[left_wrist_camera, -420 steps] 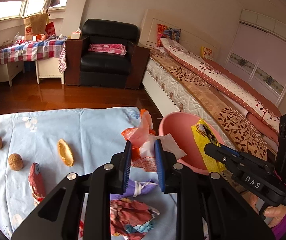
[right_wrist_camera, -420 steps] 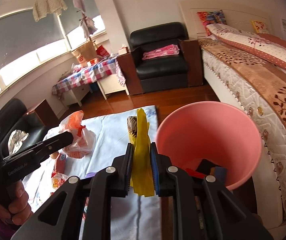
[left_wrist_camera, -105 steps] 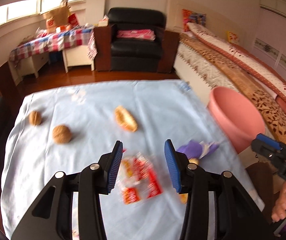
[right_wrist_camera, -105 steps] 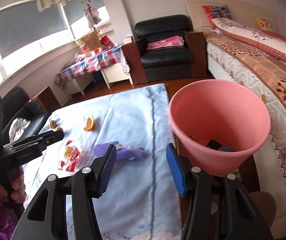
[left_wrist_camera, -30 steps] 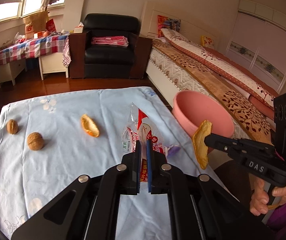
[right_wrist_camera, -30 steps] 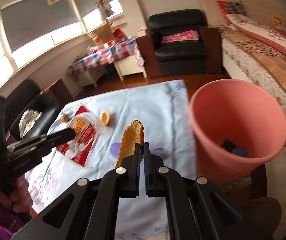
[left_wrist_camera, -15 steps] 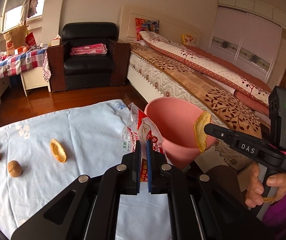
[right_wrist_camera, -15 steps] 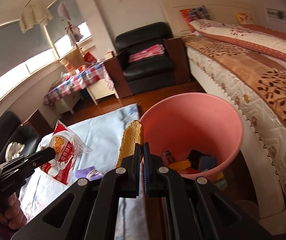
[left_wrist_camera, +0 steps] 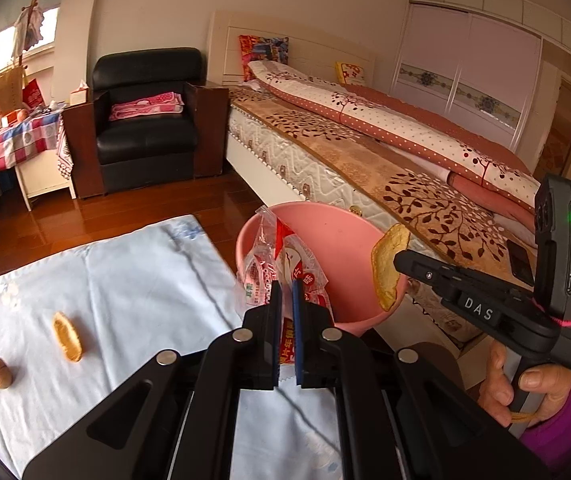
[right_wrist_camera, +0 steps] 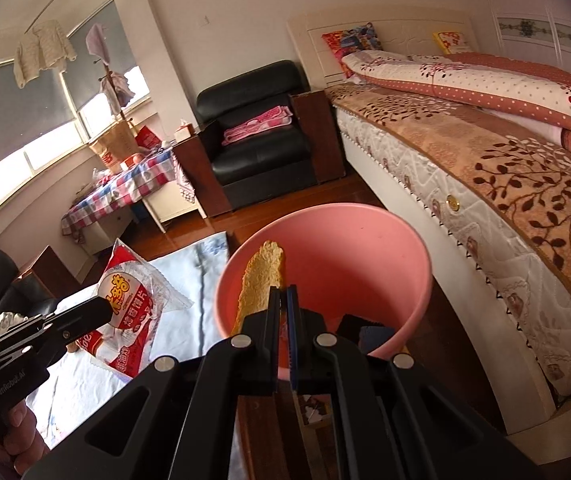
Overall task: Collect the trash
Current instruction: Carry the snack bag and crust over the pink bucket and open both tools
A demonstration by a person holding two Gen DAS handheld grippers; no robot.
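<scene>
Two fingers [left_wrist_camera: 275, 304] pinch wrapper [left_wrist_camera: 285, 258]; right pair pinches peel [right_wrist_camera: 261, 280] over bucket [right_wrist_camera: 413, 280].

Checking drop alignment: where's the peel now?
Pinched in the right gripper, the peel hangs over the pink bin opening, right of the snack wrapper.

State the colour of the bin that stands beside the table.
Pink; the bin shows best in the right wrist view.

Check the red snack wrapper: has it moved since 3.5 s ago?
Yes. The red snack wrapper lay flat on the blue cloth then; now it is lifted, clamped in the left gripper, held in front of the pink bin.
</scene>
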